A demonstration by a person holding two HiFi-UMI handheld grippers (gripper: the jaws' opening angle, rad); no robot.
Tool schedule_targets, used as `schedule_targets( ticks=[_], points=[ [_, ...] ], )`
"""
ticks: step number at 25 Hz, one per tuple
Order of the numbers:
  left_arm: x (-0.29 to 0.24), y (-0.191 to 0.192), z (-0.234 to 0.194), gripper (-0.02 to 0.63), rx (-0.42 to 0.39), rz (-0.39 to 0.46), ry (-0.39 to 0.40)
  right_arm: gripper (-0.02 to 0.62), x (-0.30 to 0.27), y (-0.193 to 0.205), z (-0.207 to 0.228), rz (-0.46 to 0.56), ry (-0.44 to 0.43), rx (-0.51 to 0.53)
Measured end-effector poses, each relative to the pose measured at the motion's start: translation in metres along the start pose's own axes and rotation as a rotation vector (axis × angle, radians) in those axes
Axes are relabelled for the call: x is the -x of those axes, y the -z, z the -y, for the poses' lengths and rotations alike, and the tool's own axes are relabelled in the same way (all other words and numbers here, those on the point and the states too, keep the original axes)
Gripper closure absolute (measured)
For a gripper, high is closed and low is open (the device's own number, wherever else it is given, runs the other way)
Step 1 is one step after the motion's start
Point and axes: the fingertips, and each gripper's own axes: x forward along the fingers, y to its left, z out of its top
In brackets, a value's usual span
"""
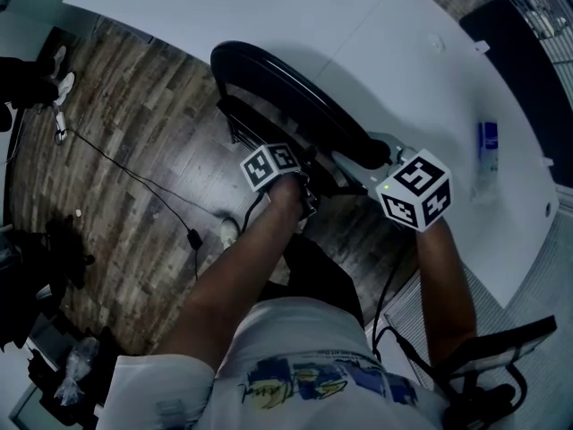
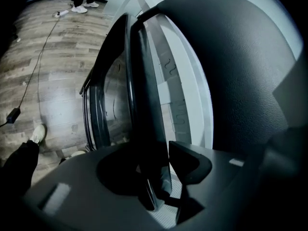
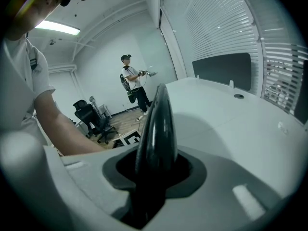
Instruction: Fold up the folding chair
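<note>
The black folding chair (image 1: 295,106) stands on the wood floor against the white table. My left gripper (image 1: 304,176) is at the chair's near side, and in the left gripper view a thin black edge of the seat panel (image 2: 144,105) runs between its jaws, with my left gripper (image 2: 161,177) shut on it. My right gripper (image 1: 372,158) is on the curved top of the backrest. In the right gripper view that rounded black rim (image 3: 159,124) fills the gap between the jaws, with my right gripper (image 3: 156,177) shut on it.
The white table (image 1: 385,52) lies just beyond the chair, with a small blue and white box (image 1: 488,146) on it. A cable (image 1: 134,177) crosses the floor at left. An office chair (image 1: 501,356) stands at lower right. Another person (image 3: 132,81) stands far off.
</note>
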Motion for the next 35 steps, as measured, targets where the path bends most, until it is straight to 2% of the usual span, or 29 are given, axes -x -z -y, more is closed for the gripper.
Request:
schedule_targets(
  ticks=[2, 3, 8, 18, 35],
  points=[
    [0.004, -0.004, 0.002, 0.407, -0.012, 0.004, 0.011, 0.490, 0.002, -0.003, 0.003, 0.005, 0.017, 0.000],
    [0.005, -0.006, 0.003, 0.407, -0.018, 0.004, 0.017, 0.466, 0.001, -0.003, 0.005, 0.003, 0.022, -0.001],
    [0.003, -0.012, 0.007, 0.407, -0.046, 0.002, 0.040, 0.465, -0.002, -0.004, 0.016, -0.037, 0.022, 0.001],
    [0.002, -0.019, 0.017, 0.407, -0.030, -0.013, 0.104, 0.465, -0.006, -0.008, 0.030, -0.025, 0.048, 0.008],
    [0.011, -0.022, 0.013, 0.407, -0.063, -0.035, 0.117, 0.451, -0.007, -0.010, 0.040, -0.020, 0.071, -0.019]
  ],
)
